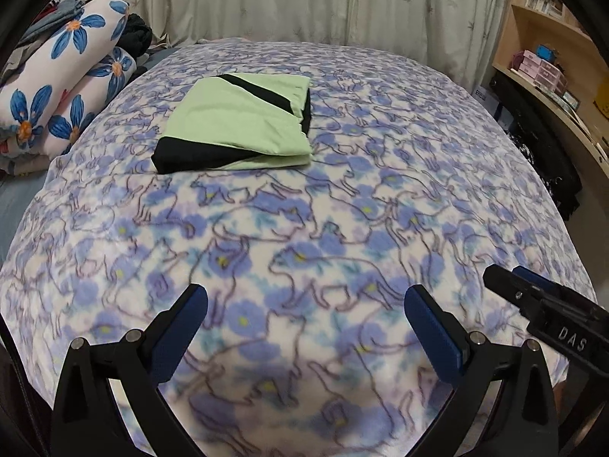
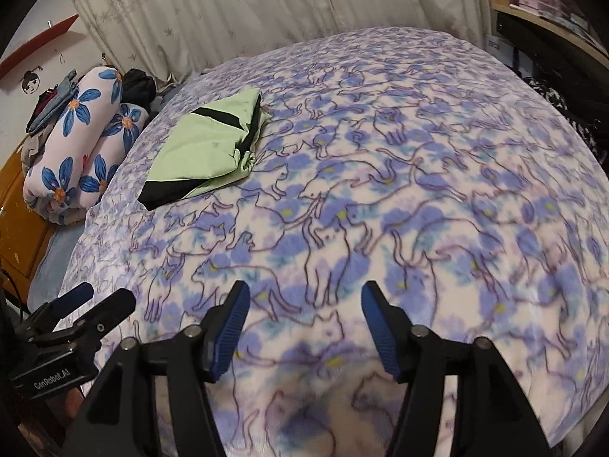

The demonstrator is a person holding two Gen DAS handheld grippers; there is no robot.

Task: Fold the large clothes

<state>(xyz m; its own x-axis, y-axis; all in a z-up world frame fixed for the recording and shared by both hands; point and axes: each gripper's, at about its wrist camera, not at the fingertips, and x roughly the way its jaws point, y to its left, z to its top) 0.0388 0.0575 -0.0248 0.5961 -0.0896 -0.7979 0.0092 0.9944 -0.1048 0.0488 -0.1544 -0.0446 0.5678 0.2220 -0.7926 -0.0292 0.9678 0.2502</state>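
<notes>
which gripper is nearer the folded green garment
Left, slightly. Both grippers, left and right, hover open, well short of the green garment, which lies toward the left gripper's side.

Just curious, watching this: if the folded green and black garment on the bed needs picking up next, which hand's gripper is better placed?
Probably the left gripper: the folded green and black garment lies almost straight ahead of it, further off-centre for the right gripper. Both are open, empty.

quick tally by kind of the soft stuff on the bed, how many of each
Folded light green garment with black bands: 1
Purple and white cat-print fleece blanket: 1
Rolled white quilts with blue flowers: 2
Dark bundle of black cloth behind the rolls: 1
Total: 5
</notes>
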